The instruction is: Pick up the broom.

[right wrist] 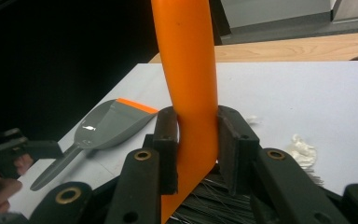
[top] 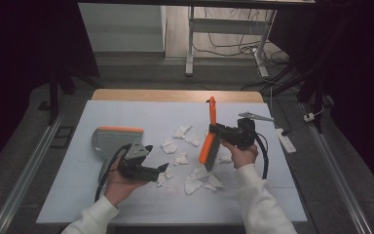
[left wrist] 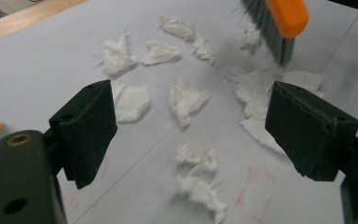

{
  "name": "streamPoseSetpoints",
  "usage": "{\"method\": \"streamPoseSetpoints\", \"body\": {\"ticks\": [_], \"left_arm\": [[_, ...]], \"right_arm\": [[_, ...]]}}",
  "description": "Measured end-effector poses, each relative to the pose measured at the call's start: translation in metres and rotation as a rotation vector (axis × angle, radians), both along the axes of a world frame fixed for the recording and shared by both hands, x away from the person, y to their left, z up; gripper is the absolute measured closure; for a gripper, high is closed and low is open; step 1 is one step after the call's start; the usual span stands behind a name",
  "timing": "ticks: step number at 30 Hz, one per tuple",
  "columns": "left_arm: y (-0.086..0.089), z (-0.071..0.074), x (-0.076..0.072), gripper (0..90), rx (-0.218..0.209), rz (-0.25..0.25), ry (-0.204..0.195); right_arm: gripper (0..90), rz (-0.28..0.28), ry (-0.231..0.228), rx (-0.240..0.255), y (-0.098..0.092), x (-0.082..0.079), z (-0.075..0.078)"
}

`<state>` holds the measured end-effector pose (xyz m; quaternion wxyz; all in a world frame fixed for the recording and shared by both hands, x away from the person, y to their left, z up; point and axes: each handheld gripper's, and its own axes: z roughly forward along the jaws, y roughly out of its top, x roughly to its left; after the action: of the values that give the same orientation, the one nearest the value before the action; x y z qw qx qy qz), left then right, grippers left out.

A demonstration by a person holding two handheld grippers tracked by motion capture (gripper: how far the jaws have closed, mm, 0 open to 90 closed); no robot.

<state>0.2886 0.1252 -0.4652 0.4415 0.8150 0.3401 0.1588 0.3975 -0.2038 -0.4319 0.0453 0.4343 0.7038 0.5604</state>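
You have one brush [top: 209, 141], one dustpan [top: 111, 139] and two grippers, the left [top: 161, 169] and the right [top: 215, 129], at one table [top: 78, 195]. Around ten paper scraps [top: 169, 146] lie on it; the heap near the bristles blurs, so that count is rough.

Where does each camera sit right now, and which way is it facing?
High view: above the near side of the table, looking forward and down; both sleeves, hands and tools show.
Left gripper view: on the left tool, facing the paper scraps through open jaws.
Right gripper view: on the right tool, clamped on the brush, facing the dustpan.
Shared: the brush appears in all three; the dustpan in the high and right gripper views.
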Motion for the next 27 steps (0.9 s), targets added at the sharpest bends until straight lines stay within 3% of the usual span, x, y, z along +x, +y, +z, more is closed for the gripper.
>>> {"method": "streamPoseSetpoints", "body": {"ticks": [7, 12, 18, 27], "left_arm": [[-0.040, -0.005, 0.004, 17.6, -0.001, -0.064, -0.007], [-0.060, -0.010, 0.007, 17.7, -0.012, -0.078, -0.012], [-0.071, -0.017, 0.016, 19.2, -0.064, -0.067, -0.003], [-0.080, -0.026, 0.023, 30.8, -0.096, -0.035, -0.054]], "right_arm": [[70.4, -0.004, -0.013, 0.011, 0.010, -0.004, -0.003], [70.4, -0.022, -0.019, 0.037, 0.015, -0.007, -0.006], [70.4, -0.042, -0.042, 0.085, 0.023, -0.013, -0.006], [70.4, -0.046, -0.041, 0.160, 0.036, -0.020, -0.010]]}}
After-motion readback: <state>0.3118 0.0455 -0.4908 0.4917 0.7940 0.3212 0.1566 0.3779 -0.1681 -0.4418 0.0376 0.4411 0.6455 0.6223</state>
